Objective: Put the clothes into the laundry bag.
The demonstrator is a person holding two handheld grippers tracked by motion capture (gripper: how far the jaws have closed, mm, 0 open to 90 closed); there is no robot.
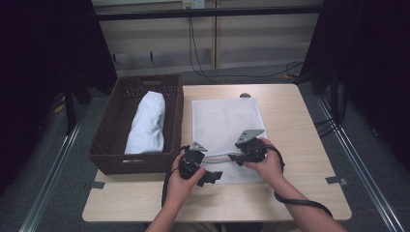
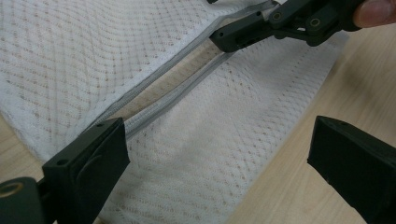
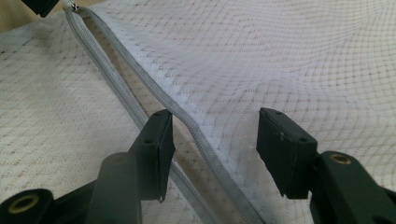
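Pale wood of the table [image 1: 300, 145] is carrying all the work, with dark curtains hanging behind it. Between the right gripper [image 3: 212, 144]'s fingers [image 3: 156, 149] the upper zipper edge [image 3: 196, 135] of the white mesh laundry bag [image 1: 225, 121] is rising as a ridge; one pad is sitting down in the gap of the open zipper, the other is hovering over the mesh on the far side, and neither seems to be pressing yet, so the jaws are standing apart around the edge rather than clamping it. From those fingers the zipper's long axis is running away toward its closed end, where the slider [image 3: 74, 6] is glinting just beside the tip of the other tool.

Outward to the left gripper [image 2: 217, 154]: its fingers [image 2: 93, 158] are spread wide and gripping nothing, one pad resting at the near end of the zipper [image 2: 154, 100], the other hanging over bare wood beyond the bag's edge. In the high view the left gripper [image 1: 200, 171] is sitting at the bag's near left corner, while the right gripper [image 1: 244, 152] is lying farther in, so the right is the nearer to a usable hold on the mouth.

Farther out to the left, a brown wicker basket [image 1: 109, 145] is holding a rolled white towel [image 1: 147, 123], well apart from both tools.
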